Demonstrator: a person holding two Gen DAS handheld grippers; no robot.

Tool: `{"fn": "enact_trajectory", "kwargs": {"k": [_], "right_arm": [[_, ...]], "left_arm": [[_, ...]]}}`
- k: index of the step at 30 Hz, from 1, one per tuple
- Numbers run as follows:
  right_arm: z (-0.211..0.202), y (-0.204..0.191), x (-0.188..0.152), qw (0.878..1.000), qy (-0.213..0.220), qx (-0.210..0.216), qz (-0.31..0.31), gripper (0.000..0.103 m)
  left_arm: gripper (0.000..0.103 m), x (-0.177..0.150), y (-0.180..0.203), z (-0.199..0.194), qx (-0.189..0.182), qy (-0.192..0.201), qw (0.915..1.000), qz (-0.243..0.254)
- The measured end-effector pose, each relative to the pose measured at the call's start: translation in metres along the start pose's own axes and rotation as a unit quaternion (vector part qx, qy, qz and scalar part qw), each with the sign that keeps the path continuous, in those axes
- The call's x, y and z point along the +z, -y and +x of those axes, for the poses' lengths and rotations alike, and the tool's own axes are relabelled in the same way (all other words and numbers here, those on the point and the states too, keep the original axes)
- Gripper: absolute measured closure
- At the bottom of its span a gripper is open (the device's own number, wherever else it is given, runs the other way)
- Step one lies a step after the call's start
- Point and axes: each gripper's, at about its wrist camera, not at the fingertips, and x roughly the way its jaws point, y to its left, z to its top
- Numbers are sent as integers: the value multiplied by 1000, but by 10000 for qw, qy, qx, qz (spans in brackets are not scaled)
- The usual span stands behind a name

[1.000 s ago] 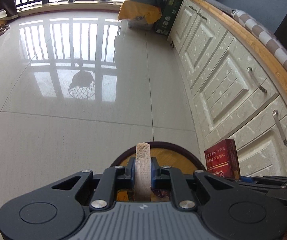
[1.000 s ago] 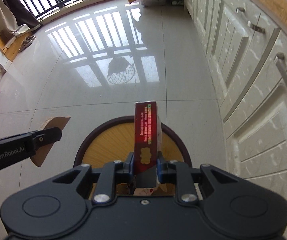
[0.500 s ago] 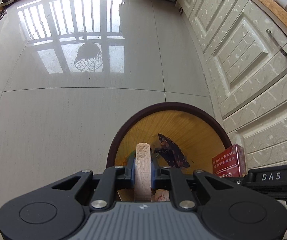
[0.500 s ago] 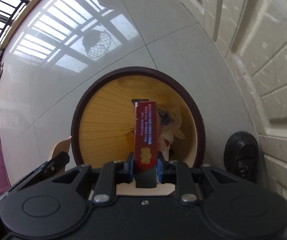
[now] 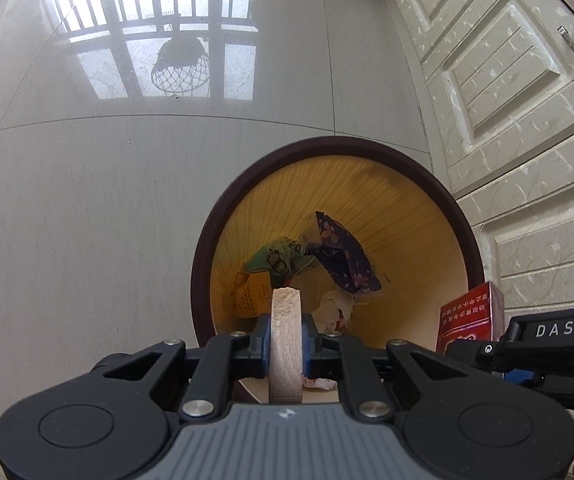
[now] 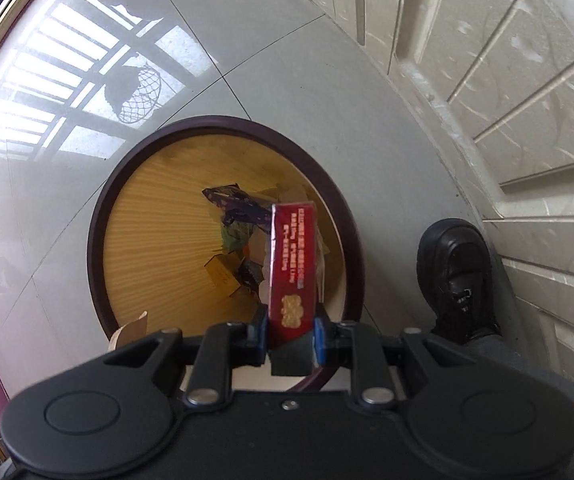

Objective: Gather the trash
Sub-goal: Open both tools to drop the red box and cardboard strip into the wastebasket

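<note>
tiled floor (image 5: 87, 240) | bin (image 5: 207, 264) trash half-hidden; left gripper (image 5: 285, 344) clamps wood (image 5: 285, 336); right gripper (image 6: 291, 334) clamps box (image 6: 291, 264)

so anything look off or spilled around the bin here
Nothing stands out. The bin is upright, with wrappers lying inside and no litter on the floor around it. The left gripper holds a wood piece and the right gripper a red box over the opening.

The glossy grey tiled floor (image 5: 87, 240) (window bars mirrored in it) carries a round bin (image 5: 461, 216) with a dark rim, standing just beside the cream cabinet fronts (image 5: 527, 80). A black shoe (image 6: 457, 268) stands between them.
</note>
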Motion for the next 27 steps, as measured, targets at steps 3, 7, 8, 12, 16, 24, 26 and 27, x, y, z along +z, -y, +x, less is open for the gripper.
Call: {"fn": "enact_trajectory", "kwargs": {"k": [3,7,8,12,16,24,26,27], "right_arm": [[2,0,0,9999,-11,-106,50,78],[6,0,0,9997,-104,-205,62,76],[6,0,0,9996,-114,-244,56,75],[8,-1,0,9995,-124,-287,-22,73],[6,-4,0,9990,-62,-387,-209,72],[-2,-17,-5,9947,97,-396,-947,70],[-5,-19,-7,9931,134,-383,-1103,70],[-7,-20,-8,9923,149,-363,-1172,70]], "left_arm": [[87,-1,2,4,-59,-91,9999,-100],[87,-2,6,8,-15,-149,9999,-69],[87,-2,6,9,-12,-169,9998,-76],[87,-3,7,9,23,-188,9998,-37],[87,-4,7,10,47,-227,9997,0],[86,-6,7,6,101,-218,9997,44],[86,-8,7,4,106,-206,9997,50],[86,-9,7,3,106,-201,9997,50]]}}
